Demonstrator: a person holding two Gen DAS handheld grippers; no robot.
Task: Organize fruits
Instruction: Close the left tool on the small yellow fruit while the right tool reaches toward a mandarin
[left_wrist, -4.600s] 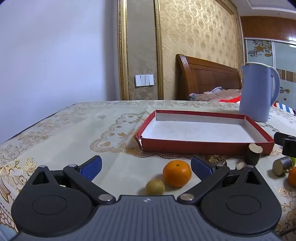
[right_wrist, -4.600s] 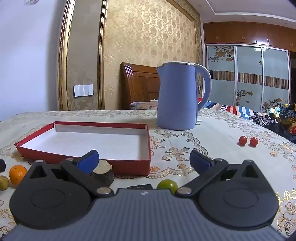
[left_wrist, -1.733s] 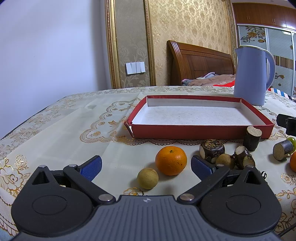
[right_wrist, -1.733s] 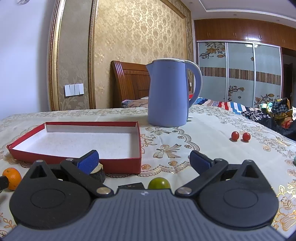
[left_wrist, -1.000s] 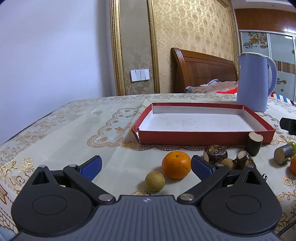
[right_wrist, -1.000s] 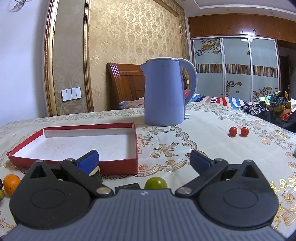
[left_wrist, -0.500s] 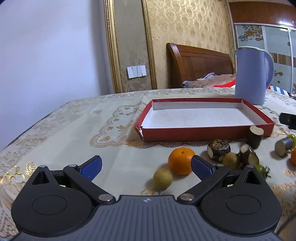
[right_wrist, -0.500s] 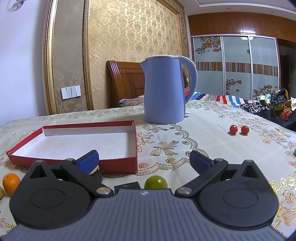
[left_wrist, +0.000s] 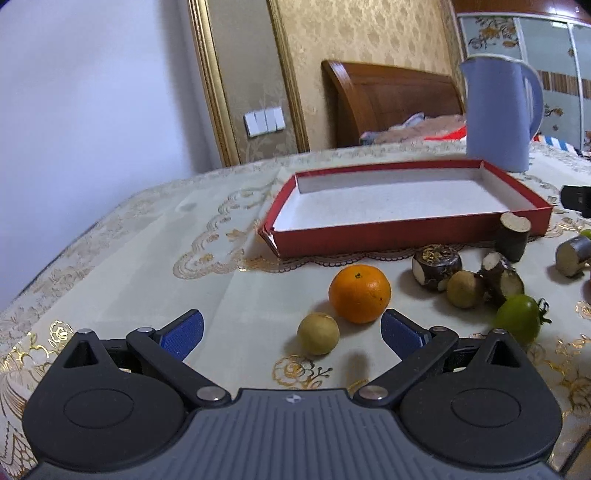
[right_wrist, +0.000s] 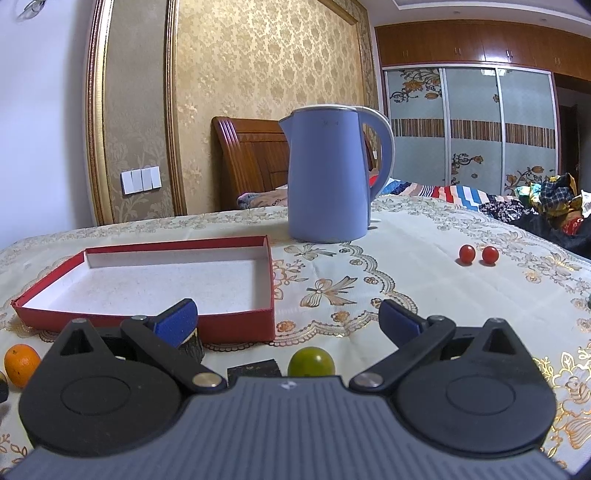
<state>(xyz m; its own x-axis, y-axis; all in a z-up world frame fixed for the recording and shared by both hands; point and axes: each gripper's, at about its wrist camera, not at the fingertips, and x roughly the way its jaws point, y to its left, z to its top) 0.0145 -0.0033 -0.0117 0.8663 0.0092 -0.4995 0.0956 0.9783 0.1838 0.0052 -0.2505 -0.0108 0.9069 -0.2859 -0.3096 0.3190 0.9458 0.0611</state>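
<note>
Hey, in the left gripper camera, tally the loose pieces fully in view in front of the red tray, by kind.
orange: 1
small yellow-brown fruits: 2
green tomato: 1
brown cut chunks: 4
Total: 8

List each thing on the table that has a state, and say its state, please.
left gripper: open, holding nothing
right gripper: open, holding nothing
red tray: empty
blue kettle: upright, lid closed
orange: on the cloth, outside the tray
two red cherry tomatoes: side by side, loose on the cloth
</note>
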